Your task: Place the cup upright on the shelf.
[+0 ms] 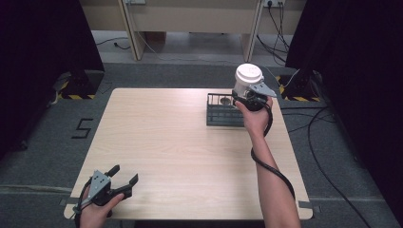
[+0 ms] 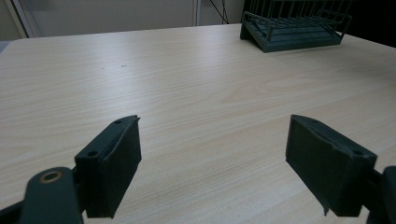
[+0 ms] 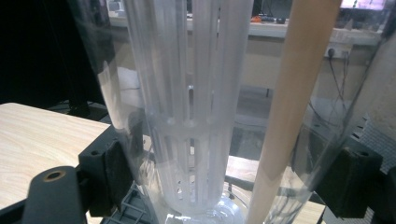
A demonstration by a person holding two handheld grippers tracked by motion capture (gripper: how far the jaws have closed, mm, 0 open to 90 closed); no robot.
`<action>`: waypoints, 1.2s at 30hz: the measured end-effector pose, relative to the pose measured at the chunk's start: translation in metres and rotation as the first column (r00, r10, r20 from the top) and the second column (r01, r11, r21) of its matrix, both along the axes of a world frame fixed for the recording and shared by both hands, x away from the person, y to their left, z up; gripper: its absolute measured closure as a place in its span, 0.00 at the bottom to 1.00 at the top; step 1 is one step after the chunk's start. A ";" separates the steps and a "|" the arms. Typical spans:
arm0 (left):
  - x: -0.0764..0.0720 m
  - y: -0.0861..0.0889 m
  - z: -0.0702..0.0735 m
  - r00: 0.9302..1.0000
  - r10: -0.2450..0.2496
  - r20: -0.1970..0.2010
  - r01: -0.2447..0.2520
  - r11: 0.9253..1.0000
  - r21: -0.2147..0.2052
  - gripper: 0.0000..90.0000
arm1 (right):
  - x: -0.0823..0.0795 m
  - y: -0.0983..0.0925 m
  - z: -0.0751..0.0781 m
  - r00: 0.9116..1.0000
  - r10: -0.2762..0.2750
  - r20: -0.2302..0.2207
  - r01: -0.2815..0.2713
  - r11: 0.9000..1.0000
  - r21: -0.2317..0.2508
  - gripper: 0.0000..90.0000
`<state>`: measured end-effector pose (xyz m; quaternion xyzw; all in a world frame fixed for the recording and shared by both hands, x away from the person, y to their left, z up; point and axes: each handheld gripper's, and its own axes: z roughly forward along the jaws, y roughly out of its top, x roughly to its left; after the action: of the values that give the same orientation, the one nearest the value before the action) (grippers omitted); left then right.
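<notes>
From the high view, the right gripper (image 1: 251,97) is holding a clear plastic container with a white lid (image 1: 247,79) above the dark wire rack (image 1: 223,115) at the far right of the pale wooden bench (image 1: 180,142). The left gripper (image 1: 124,180) is resting at the near left corner, fingers spread wide and empty.

In the left gripper view, its fingers (image 2: 114,163) are gaping over bare bench, the rack (image 2: 294,28) well apart.

In the right gripper view, the fingers (image 3: 109,175) are pressing both sides of the container (image 3: 196,116), its slotted white insert (image 3: 187,154) showing inside.
</notes>
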<state>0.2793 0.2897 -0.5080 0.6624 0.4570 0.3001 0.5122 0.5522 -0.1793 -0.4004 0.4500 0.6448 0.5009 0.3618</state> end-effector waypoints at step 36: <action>0.001 0.000 0.000 1.000 -0.006 -0.002 0.006 1.000 -0.010 0.20 | 0.029 0.008 -0.023 0.995 -0.048 -0.088 0.049 0.999 0.009 0.21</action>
<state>0.2802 0.2892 -0.5083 0.6617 0.4569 0.2956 0.5158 0.5807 -0.1715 -0.4235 0.4891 0.6461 0.4753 0.3426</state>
